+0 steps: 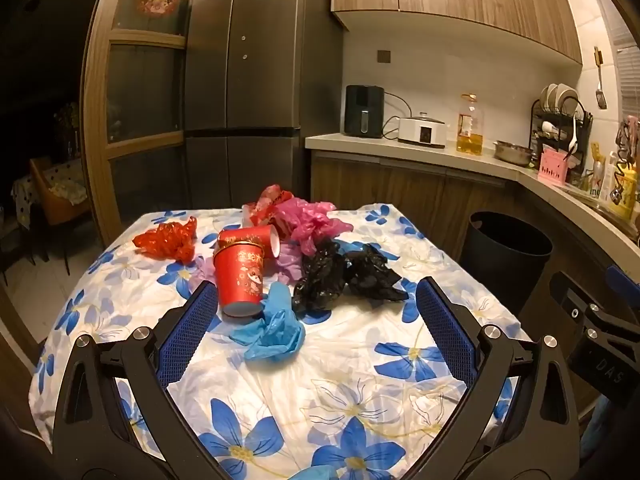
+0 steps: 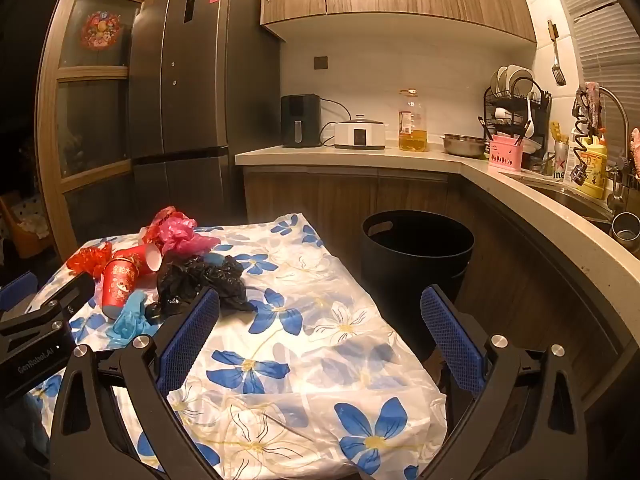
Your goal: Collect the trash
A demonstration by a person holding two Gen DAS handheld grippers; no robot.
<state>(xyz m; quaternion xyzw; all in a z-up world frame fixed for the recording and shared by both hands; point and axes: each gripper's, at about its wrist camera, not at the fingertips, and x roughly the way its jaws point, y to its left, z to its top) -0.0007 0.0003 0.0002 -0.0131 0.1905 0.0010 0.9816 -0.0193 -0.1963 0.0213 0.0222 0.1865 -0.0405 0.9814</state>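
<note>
Trash lies on a flower-print tablecloth (image 1: 340,392): an upside-down red paper cup (image 1: 239,276), a second red cup (image 1: 250,238) on its side, a blue plastic bag (image 1: 272,330), black bags (image 1: 348,274), a pink bag (image 1: 310,222) and a red bag (image 1: 170,240). My left gripper (image 1: 318,300) is open and empty, just short of the blue bag and the cup. My right gripper (image 2: 320,308) is open and empty over the table's right side (image 2: 320,360), right of the black bags (image 2: 200,280). A black bin (image 2: 416,256) stands on the floor past the table.
A kitchen counter (image 2: 360,156) runs behind and to the right with an air fryer (image 2: 300,120), a cooker, an oil bottle (image 2: 412,124), a metal bowl, a dish rack (image 2: 516,104) and a sink. A dark fridge (image 1: 244,80) stands behind the table.
</note>
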